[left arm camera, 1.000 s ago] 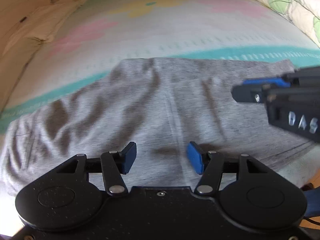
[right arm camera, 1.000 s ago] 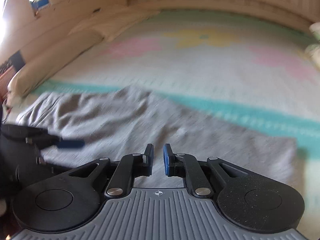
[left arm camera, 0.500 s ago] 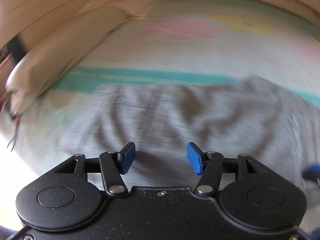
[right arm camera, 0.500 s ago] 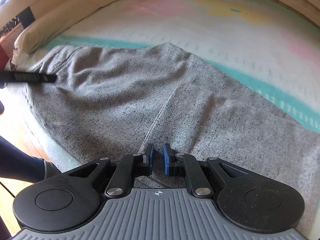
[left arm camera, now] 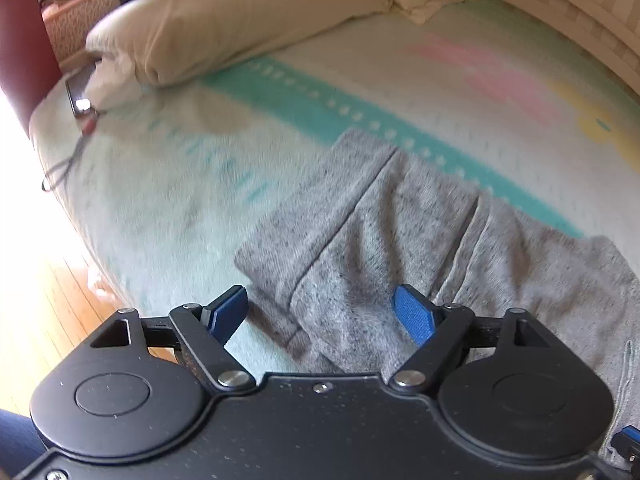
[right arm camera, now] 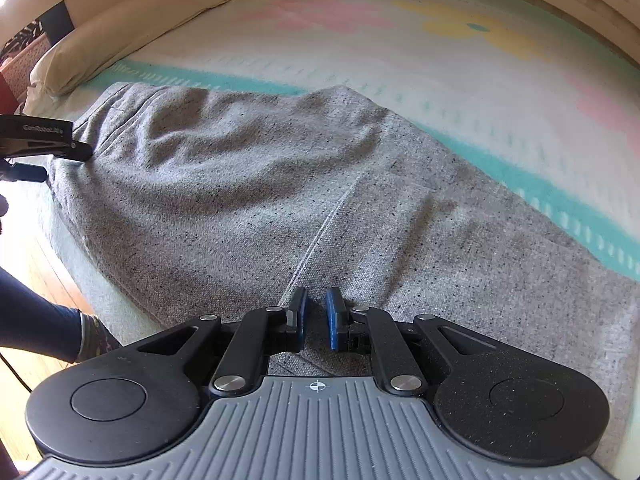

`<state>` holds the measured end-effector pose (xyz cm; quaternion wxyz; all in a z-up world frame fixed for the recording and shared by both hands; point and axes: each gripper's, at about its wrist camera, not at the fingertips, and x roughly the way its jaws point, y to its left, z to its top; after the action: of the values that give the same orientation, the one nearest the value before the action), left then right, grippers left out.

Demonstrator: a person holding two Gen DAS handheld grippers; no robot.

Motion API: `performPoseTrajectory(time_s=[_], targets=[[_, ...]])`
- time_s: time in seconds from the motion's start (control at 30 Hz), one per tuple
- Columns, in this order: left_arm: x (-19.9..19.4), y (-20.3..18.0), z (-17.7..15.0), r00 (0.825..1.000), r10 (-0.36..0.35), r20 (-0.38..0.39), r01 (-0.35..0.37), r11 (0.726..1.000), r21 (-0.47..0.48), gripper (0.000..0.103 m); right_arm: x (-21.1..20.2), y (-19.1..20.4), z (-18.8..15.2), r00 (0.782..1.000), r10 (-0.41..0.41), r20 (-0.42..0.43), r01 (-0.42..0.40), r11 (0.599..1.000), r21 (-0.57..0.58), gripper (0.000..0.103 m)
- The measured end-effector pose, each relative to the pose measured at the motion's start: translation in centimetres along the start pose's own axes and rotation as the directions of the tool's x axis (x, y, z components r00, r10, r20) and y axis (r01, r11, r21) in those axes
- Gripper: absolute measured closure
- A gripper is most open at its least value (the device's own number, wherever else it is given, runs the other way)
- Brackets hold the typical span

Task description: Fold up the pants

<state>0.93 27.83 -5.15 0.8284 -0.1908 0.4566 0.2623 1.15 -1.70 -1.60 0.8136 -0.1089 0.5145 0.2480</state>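
The bed (right arm camera: 400,64), covered by a pastel sheet with a teal stripe, carries the grey pants (right arm camera: 280,184), spread wrinkled along its near edge. A beige pillow (left arm camera: 240,28) lies at the bed's far corner, well apart from the pants. The left hand-held gripper (left arm camera: 320,312) hovers over the pants' cuffed end, its jaws having just been opening, wide apart with fabric below them. The right hand-held gripper (right arm camera: 316,316) is clamped on a pinch of the pants at the bed's near edge.
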Motion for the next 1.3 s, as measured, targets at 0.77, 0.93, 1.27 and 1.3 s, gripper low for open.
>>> performPoseTrajectory(time_s=[0.77, 0.93, 1.27, 1.3], targets=[[-2.8, 0.7, 1.3, 0.981, -0.132, 0.141, 0.140, 0.989, -0.052, 0.085, -0.4, -0.2, 0.3, 0.999, 0.048, 0.002, -0.048, 0.999, 0.005, 0.092], [-4.0, 0.3, 1.3, 0.973, -0.159, 0.166, 0.164, 0.986, -0.018, 0.086, -1.3, -0.5, 1.0, 0.991, 0.126, 0.036, -0.127, 0.991, 0.038, 0.092], [-1.7, 0.7, 1.6, 0.988, -0.121, 0.091, 0.126, 0.991, -0.054, 0.084, 1.0, -1.7, 2.3, 0.994, 0.109, 0.004, -0.108, 0.985, 0.133, 0.091], [-1.0, 1.2, 1.6, 0.991, -0.119, 0.067, 0.124, 0.989, -0.077, 0.079, 1.3, -1.5, 2.2, 0.994, 0.109, -0.004, -0.107, 0.986, 0.128, 0.091]])
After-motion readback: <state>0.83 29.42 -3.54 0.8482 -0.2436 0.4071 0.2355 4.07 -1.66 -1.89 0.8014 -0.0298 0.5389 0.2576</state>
